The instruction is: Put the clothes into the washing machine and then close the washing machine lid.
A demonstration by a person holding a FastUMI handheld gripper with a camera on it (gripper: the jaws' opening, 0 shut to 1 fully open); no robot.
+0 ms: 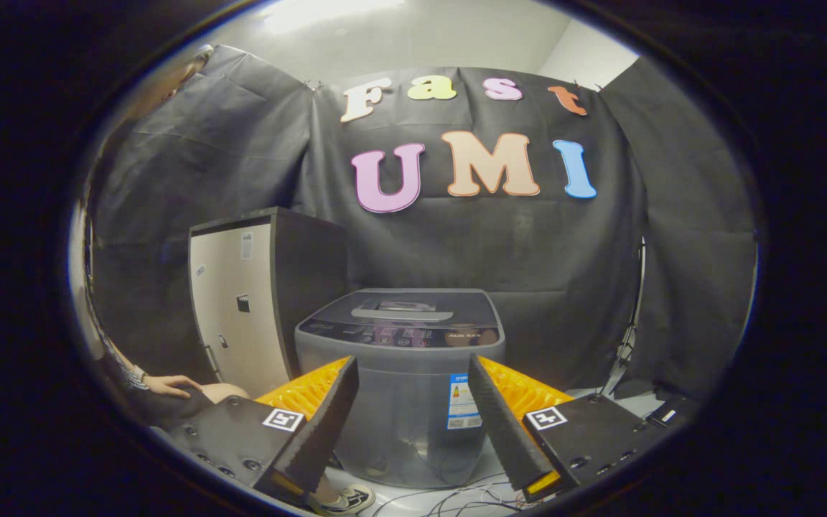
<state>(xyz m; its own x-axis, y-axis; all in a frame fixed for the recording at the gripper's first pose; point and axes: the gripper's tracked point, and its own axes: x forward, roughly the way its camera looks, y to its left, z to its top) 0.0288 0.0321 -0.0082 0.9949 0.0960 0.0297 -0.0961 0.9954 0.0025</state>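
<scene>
Straight ahead of the gripper (413,413), one grey washing machine (400,373) stands on the floor with its lid (403,309) down, framed between the two spread fingers (320,424), which hold nothing. Open floor lies either side. One tall cabinet (255,301) stands left; a person's hand (169,385) rests below it.

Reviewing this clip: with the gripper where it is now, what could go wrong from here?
The washing machine has its lid down, and the open gripper holds no clothes, so loading cannot start until both are sorted. Cables on the floor at the machine's base could snag. A seated person's hand sits close beside the gripper's path.
</scene>
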